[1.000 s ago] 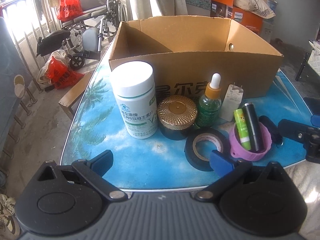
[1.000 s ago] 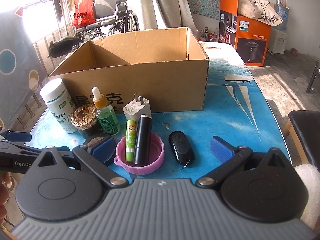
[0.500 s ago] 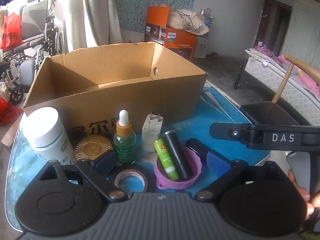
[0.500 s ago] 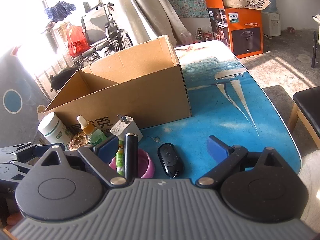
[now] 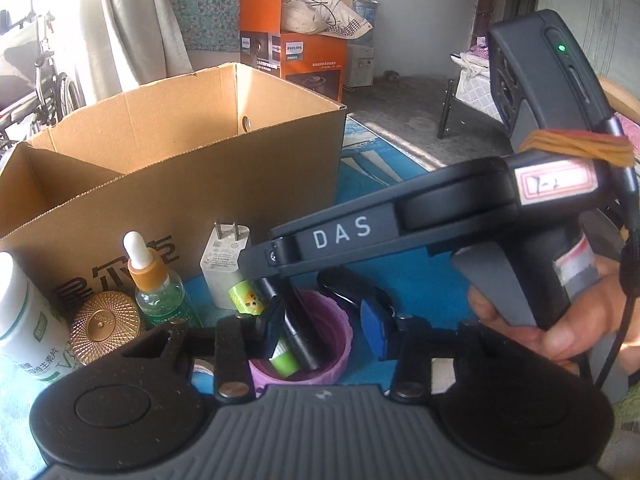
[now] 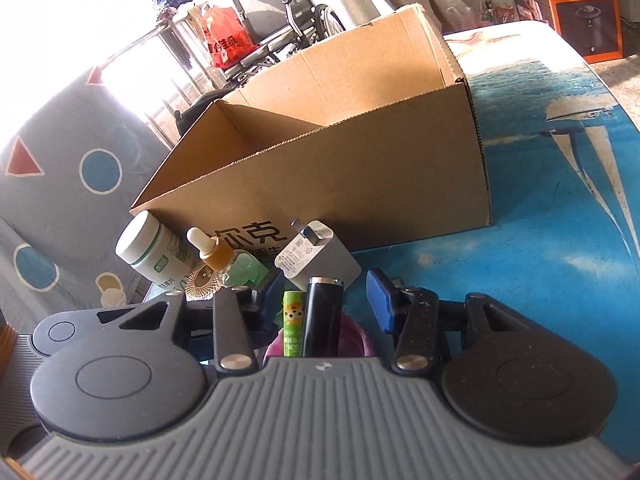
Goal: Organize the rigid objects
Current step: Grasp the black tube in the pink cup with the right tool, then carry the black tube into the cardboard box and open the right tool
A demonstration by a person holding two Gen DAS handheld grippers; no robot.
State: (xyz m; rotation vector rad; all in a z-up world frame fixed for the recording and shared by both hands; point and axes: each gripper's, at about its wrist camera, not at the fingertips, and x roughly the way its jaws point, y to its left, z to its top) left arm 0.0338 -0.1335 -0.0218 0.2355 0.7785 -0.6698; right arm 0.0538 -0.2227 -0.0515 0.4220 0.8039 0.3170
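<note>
A purple lid (image 5: 320, 344) lies on the blue table with a green lip balm (image 5: 245, 301) and a black tube (image 5: 298, 332) resting in it. My left gripper (image 5: 322, 330) is open with its fingers either side of the lid. My right gripper (image 6: 326, 298) is open too, its fingers straddling the lip balm (image 6: 293, 322) and the black tube (image 6: 322, 316). The right gripper's arm (image 5: 400, 228) crosses the left wrist view above the lid. An open, empty cardboard box (image 5: 180, 160) stands behind; it also shows in the right wrist view (image 6: 340, 168).
In front of the box stand a white pill bottle (image 5: 24, 320), a gold-lidded jar (image 5: 105, 320), a green dropper bottle (image 5: 154, 284) and a white charger (image 5: 224, 264). A black key fob (image 5: 348, 284) lies right of the lid. A tape roll is mostly hidden.
Both grippers have moved in over the purple lid from either side. The right gripper's arm now crosses the left wrist view closely. Both stay open.
</note>
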